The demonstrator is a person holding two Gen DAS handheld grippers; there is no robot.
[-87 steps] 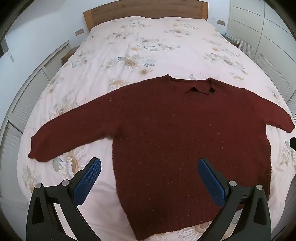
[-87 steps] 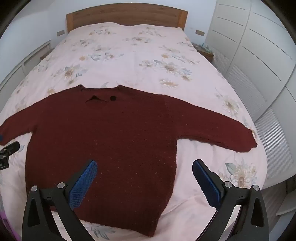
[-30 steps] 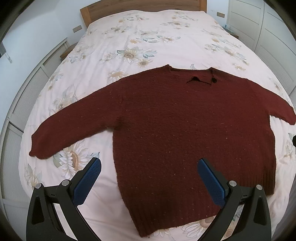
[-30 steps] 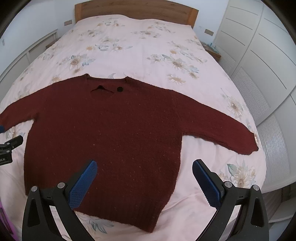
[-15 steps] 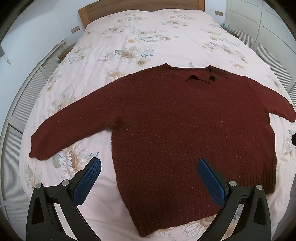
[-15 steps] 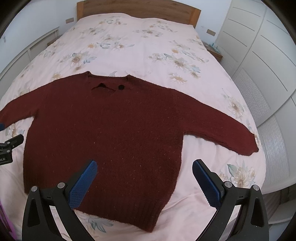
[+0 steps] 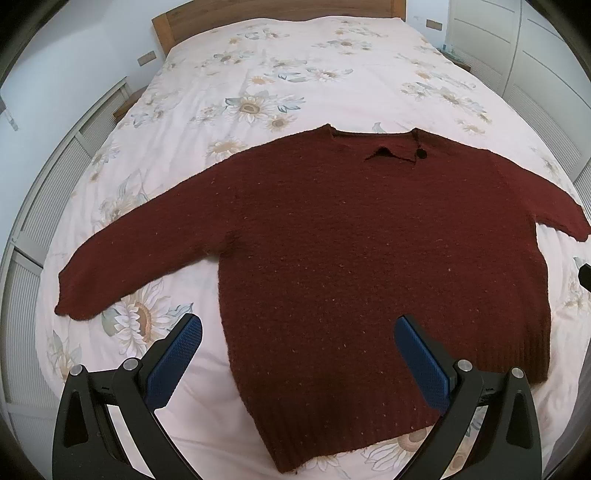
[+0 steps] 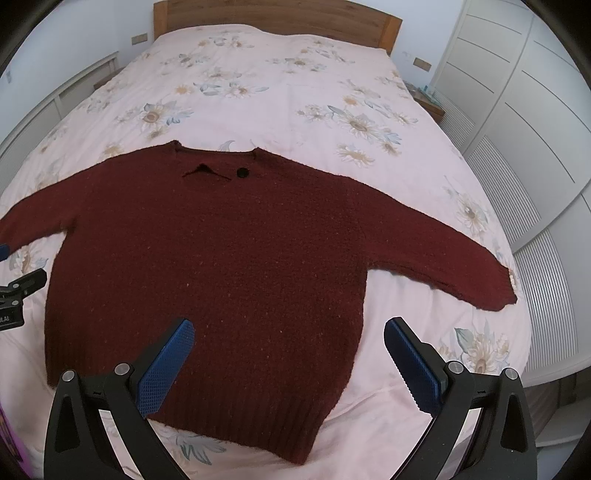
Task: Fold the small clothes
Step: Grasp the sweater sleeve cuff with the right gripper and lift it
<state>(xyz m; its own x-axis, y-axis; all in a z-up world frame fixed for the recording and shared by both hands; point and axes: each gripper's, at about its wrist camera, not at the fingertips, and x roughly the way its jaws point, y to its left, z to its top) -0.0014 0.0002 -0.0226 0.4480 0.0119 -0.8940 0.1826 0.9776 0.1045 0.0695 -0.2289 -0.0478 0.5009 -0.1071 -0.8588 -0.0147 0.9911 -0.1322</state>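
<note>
Overhanging sweater (image 7: 369, 258) hem, gripper (image 7: 295, 354) spread

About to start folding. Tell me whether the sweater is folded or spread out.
Spread out. The sweater lies flat on the bed, both sleeves stretched sideways, hem flat, nothing doubled over.

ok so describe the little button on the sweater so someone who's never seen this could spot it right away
Start at the bed with the pale flowered cover, where a dark red sweater lies flat with both sleeves spread. Go up to its neckline, on the headboard side. The button is the one small black round dot there, just right of a short slit.
</note>
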